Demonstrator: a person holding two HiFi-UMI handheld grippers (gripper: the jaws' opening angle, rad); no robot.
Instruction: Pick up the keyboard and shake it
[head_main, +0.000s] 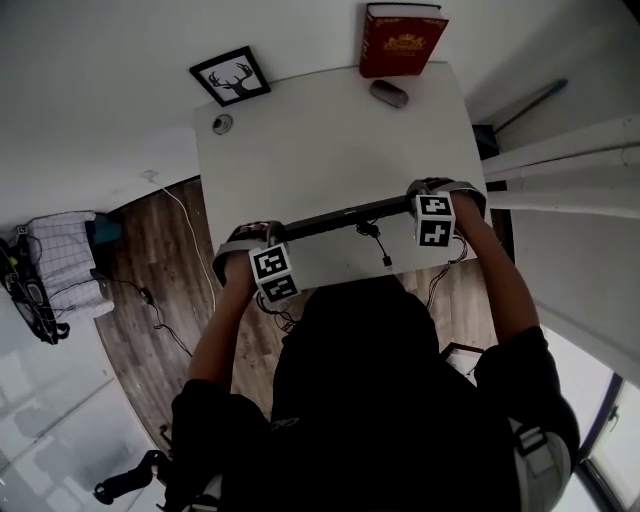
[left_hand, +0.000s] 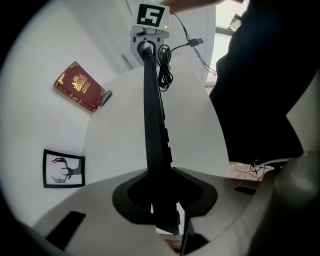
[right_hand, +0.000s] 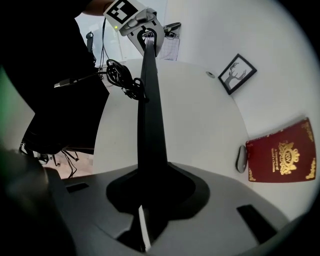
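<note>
A black keyboard (head_main: 340, 217) hangs edge-on over the near part of the white table (head_main: 330, 130), held at both ends. My left gripper (head_main: 268, 238) is shut on its left end, and my right gripper (head_main: 432, 197) is shut on its right end. In the left gripper view the keyboard (left_hand: 152, 115) runs from my left gripper's (left_hand: 162, 200) jaws up to the right gripper (left_hand: 150, 35). The right gripper view shows the keyboard (right_hand: 150, 115) clamped in my right gripper (right_hand: 150, 200), with the left gripper (right_hand: 140, 27) at the far end. Its coiled cable (head_main: 375, 240) dangles from the middle.
A red book (head_main: 400, 40) leans at the table's far edge with a grey mouse (head_main: 389, 93) in front of it. A framed deer picture (head_main: 231, 76) sits at the far left corner beside a small round object (head_main: 222, 124). Wooden floor and cables lie to the left.
</note>
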